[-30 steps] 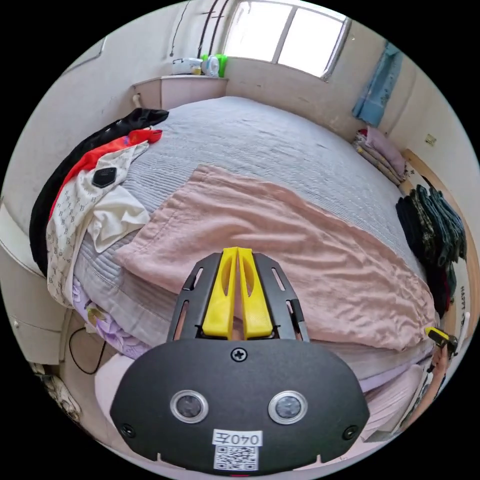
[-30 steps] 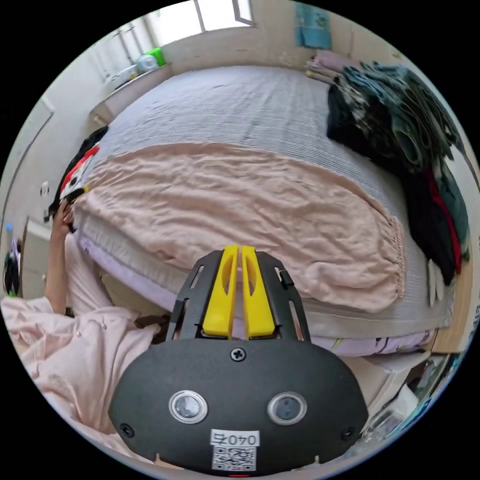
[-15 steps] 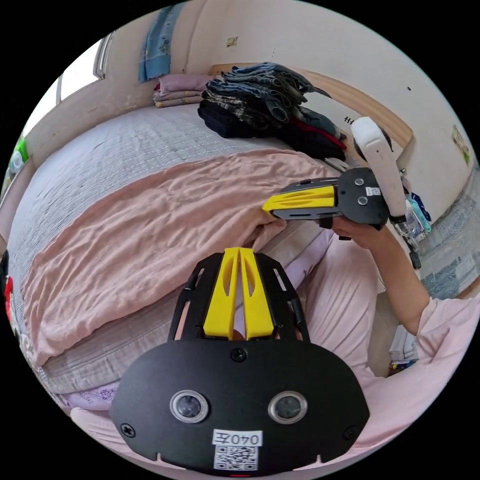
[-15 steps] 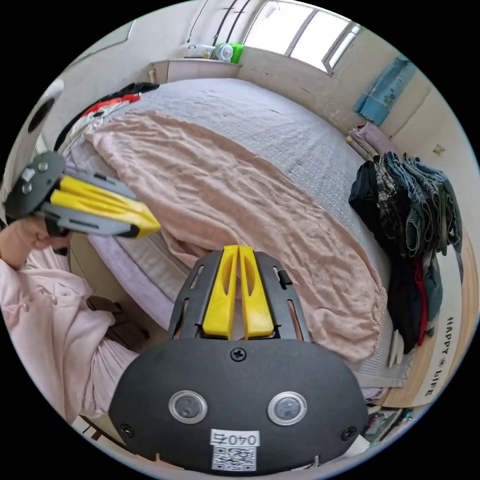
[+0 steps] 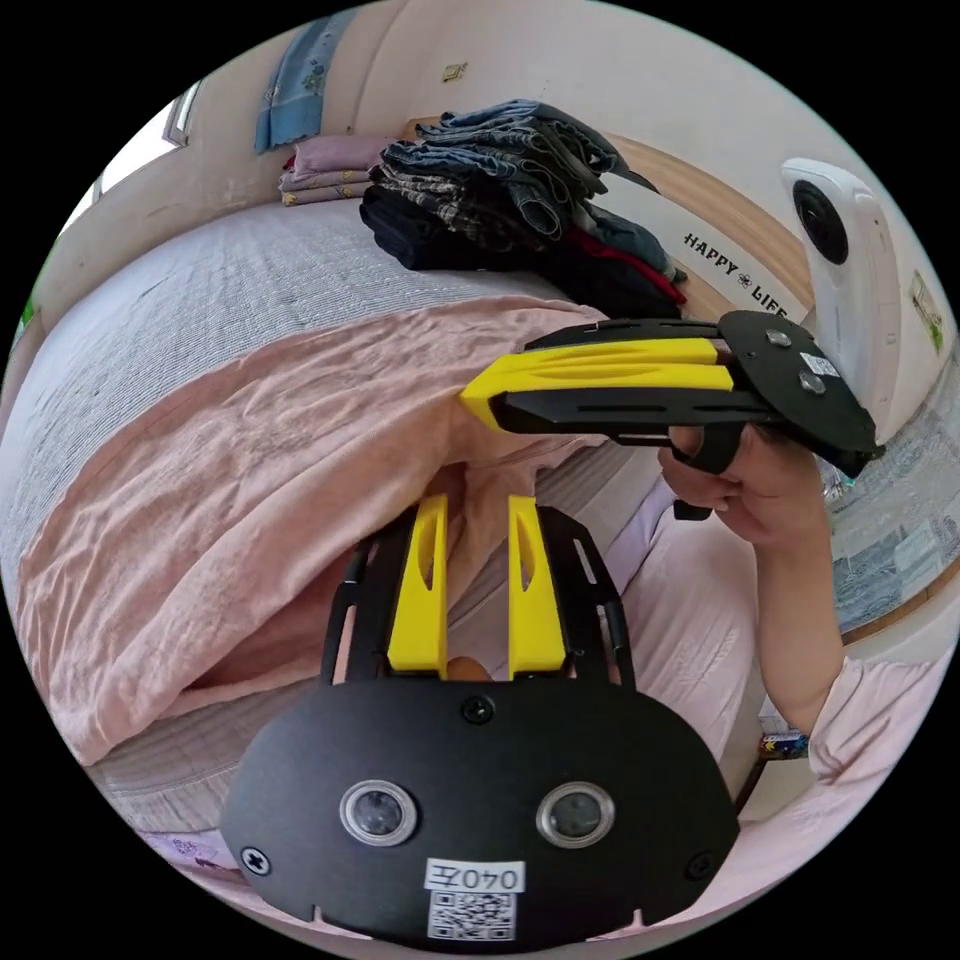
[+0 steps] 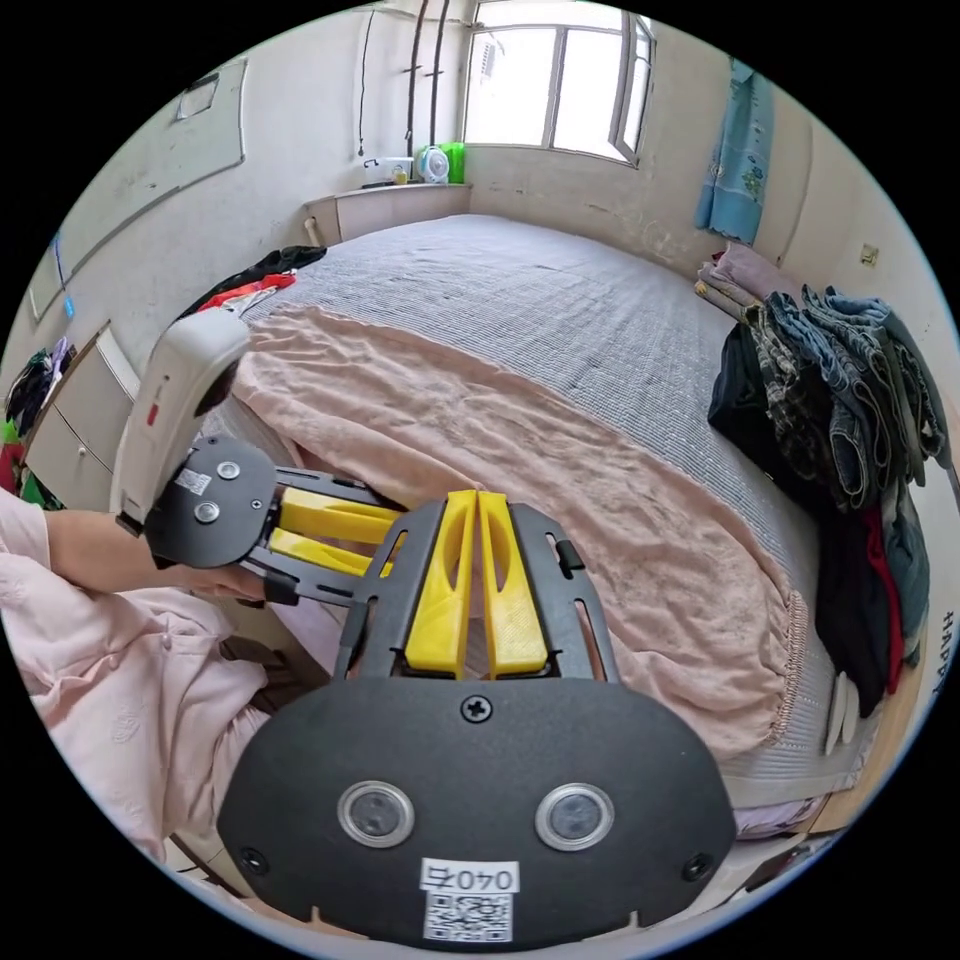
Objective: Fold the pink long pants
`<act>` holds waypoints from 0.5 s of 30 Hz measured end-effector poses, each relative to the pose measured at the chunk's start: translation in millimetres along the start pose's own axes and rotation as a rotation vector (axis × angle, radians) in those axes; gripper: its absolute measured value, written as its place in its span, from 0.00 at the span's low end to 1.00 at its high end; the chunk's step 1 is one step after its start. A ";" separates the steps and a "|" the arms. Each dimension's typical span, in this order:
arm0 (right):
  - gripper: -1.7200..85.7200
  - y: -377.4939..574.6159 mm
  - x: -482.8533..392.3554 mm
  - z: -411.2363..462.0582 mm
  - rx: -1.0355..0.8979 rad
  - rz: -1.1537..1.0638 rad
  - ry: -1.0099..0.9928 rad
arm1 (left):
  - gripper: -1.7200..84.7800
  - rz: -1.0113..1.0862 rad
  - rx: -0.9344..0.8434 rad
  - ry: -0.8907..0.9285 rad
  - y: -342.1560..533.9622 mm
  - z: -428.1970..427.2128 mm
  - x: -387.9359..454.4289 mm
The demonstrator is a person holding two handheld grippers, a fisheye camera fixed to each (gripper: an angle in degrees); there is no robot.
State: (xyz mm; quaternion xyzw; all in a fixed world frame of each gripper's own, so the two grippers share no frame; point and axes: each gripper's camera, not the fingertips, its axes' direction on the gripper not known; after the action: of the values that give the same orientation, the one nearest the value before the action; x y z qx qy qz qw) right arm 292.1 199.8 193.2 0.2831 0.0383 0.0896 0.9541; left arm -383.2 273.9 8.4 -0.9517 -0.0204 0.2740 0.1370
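The pink long pants (image 5: 250,450) lie spread lengthwise along the near edge of the grey bed (image 5: 200,270). In the left gripper view my left gripper (image 5: 475,500) is open, its yellow jaws on either side of a hanging fold of the pants. Just above it my right gripper (image 5: 470,400) reaches in from the right, shut on the pants' near edge, which is lifted a little. In the right gripper view the right gripper (image 6: 478,495) is shut over the pants (image 6: 520,450), and the left gripper (image 6: 375,540) comes in from the left, partly hidden behind it.
A pile of dark clothes (image 5: 500,200) (image 6: 840,400) sits by the wooden headboard (image 5: 740,250), with folded linen (image 6: 740,275) behind it. More clothes (image 6: 255,280) lie at the bed's far left corner. A person's hand (image 5: 750,490) and pink-clothed legs are close to the bed.
My left gripper has opened; it was shut before. The two grippers have come closer together at the pants' near edge. Both views have swung with the hands.
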 end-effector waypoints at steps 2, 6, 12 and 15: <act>0.01 3.8 4.0 -12.9 0.012 0.009 -0.035 | 0.10 -0.016 0.012 0.039 -0.1 7.0 -2.7; 0.01 9.4 10.6 -29.8 0.037 0.028 -0.090 | 0.10 -0.047 -0.006 0.065 0.4 27.3 -8.8; 0.01 14.4 13.9 -49.6 0.057 0.039 -0.136 | 0.07 -0.107 0.007 0.132 12.6 41.8 -19.9; 0.01 14.7 11.5 -56.3 0.051 0.028 -0.135 | 0.03 -0.081 0.064 0.223 29.4 38.2 -18.3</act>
State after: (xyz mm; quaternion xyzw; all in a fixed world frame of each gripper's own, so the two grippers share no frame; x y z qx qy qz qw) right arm 294.2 244.1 153.8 0.3130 -0.0279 0.0827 0.9457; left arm -419.9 253.1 -21.2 -0.9698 -0.0349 0.1613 0.1797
